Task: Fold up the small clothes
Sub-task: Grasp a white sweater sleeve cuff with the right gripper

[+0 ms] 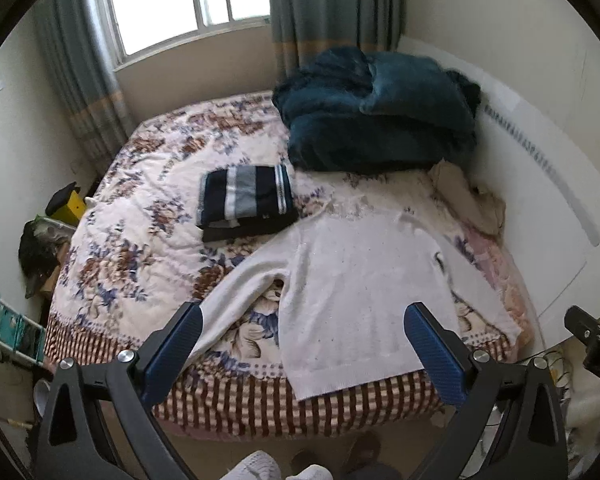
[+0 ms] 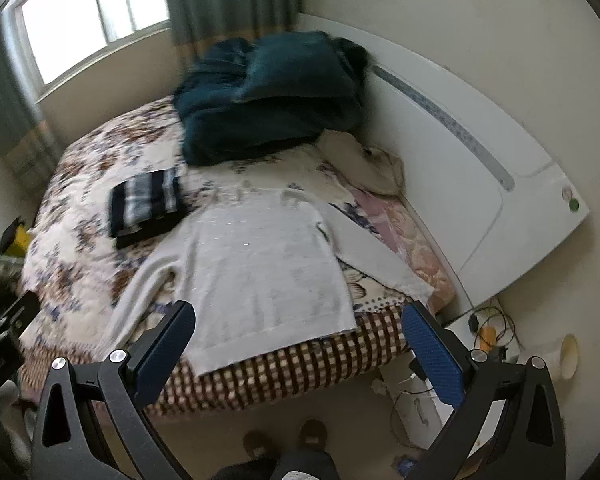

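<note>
A white long-sleeved sweater (image 1: 356, 280) (image 2: 260, 268) lies flat on the bed, sleeves spread, its hem hanging slightly over the near edge. Behind it to the left sits a folded navy, grey and white striped garment (image 1: 246, 200) (image 2: 146, 202) on top of a dark folded piece. My left gripper (image 1: 302, 344) hangs open above the sweater's hem and left sleeve, holding nothing. My right gripper (image 2: 298, 344) is open too, held over the hem and the bed's near edge. Both stay clear of the cloth.
The bed carries a floral quilt (image 1: 132, 216) with a checked border (image 2: 300, 364). A heap of dark teal blanket (image 1: 376, 120) (image 2: 268, 100) fills the far right, beside a beige cloth (image 1: 468, 196) and the white headboard (image 2: 480, 184). Cables and a nightstand (image 2: 468, 348) stand at right; slippers (image 2: 284, 436) are below.
</note>
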The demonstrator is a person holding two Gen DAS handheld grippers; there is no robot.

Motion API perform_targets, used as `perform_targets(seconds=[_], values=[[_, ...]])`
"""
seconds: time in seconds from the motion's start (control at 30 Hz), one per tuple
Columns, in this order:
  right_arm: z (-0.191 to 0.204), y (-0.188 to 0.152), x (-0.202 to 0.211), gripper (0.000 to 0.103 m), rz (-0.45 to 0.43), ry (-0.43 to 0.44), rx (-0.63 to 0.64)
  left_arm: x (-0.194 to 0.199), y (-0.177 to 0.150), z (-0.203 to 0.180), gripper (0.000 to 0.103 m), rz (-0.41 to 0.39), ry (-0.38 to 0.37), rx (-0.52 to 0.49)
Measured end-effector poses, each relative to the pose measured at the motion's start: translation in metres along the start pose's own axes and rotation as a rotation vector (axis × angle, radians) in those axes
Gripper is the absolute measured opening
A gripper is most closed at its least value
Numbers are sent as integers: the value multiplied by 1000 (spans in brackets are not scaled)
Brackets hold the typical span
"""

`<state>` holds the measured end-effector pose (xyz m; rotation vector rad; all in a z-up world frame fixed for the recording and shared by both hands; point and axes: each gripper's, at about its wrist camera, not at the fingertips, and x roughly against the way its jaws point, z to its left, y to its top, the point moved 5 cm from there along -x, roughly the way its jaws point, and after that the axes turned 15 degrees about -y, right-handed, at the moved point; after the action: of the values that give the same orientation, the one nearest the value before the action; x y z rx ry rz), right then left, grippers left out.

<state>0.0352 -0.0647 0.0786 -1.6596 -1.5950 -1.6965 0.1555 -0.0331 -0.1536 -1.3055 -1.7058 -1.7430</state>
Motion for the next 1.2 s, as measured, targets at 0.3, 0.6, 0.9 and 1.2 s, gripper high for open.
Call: perform_targets(seconds=[0.3,0.6,0.9,1.2], values=[[-24,6,-235,103,242,-47,-164,-172,-6,-2,103,212,111,30],[-84,-23,-503,103,495,-52,-469,-370,-65,-14,103,475,197,60],[-176,-119,-648,103,687,-99,-1017,-472,-121,-2,103,588,245,100],[-222,-158,-673,59,601,-233,-1363,-462,-139,25,103,536,113,250]])
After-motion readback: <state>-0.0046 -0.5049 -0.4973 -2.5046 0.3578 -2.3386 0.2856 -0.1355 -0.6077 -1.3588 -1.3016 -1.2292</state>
